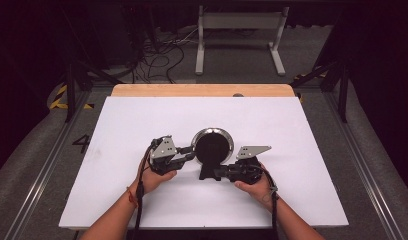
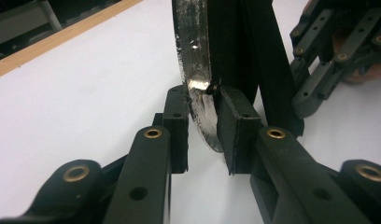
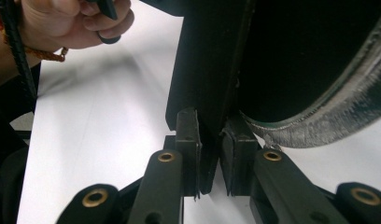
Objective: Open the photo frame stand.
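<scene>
In the left gripper view, the round black disc with a scuffed silver metal rim [image 2: 198, 74] runs off the top edge, so its full outline cannot be seen. Its lower edge sits between the left gripper [image 2: 201, 116] pads, which cover part of the rim. The other gripper is cut off by the top right corner.

In the right gripper view, the disc's flat black stand [image 3: 202, 60] is cropped at the top, and the right gripper [image 3: 209, 144] pads hide its lower end. The person's hand [image 3: 72, 23] is cropped by the top left corner.

In the high view, both forearms leave the bottom edge, and the pads' contact points are too small to tell.
</scene>
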Available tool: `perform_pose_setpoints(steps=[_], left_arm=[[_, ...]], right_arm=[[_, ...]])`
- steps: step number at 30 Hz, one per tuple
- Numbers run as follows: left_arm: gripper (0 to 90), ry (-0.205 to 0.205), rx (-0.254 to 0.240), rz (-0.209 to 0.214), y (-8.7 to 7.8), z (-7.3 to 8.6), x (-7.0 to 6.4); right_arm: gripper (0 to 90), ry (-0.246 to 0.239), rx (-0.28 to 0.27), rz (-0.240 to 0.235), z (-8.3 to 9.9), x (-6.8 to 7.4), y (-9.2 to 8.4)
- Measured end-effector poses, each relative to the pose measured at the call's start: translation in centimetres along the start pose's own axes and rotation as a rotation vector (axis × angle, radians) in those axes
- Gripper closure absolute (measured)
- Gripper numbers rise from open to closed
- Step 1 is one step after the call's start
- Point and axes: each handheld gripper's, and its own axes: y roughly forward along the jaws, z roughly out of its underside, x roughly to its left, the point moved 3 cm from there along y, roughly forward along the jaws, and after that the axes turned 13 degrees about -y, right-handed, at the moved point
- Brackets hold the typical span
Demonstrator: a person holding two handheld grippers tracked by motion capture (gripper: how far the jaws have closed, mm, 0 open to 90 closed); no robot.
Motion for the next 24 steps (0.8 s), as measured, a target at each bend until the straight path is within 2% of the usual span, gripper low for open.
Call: perform_pose_setpoints(steps=[5, 10, 15, 16, 18, 19, 22, 24], left_arm=[[75.9, -0.002, -0.001, 0.021, -0.1, 0.2, -0.1], [69.5, -0.001, 0.013, 0.031, 0.3, 0.5, 0.3], [54.5, -0.003, 0.027, 0.023, 1.2, 0.6, 0.7], [49.7, -0.004, 0.036, 0.036, 1.5, 0.6, 0.8], [45.6, 0.0, 0.044, 0.046, 1.9, 0.6, 0.7], [44.7, -0.005, 0.049, 0.058, 2.2, 0.5, 0.7], [44.9, -0.005, 0.059, 0.057, 2.7, 0.5, 0.6], [48.2, -0.004, 0.07, 0.067, 2.9, 0.6, 0.6]], right_arm=[[79.8, -0.002, 0.009, -0.006, 0.1, 0.1, 0.0], [81.0, -0.008, 0.008, -0.016, 0.1, 0.3, 0.0], [81.6, -0.013, 0.014, -0.022, 0.1, 0.3, 0.0], [81.9, -0.015, 0.017, -0.024, 0.1, 0.4, 0.0], [81.9, -0.021, 0.023, -0.024, 0.1, 0.4, 0.0], [82.0, -0.021, 0.026, -0.024, 0.1, 0.5, 0.0], [82.0, -0.026, 0.027, -0.024, 0.1, 0.5, 0.0], [82.0, -0.024, 0.023, -0.024, 0.1, 0.5, 0.0]])
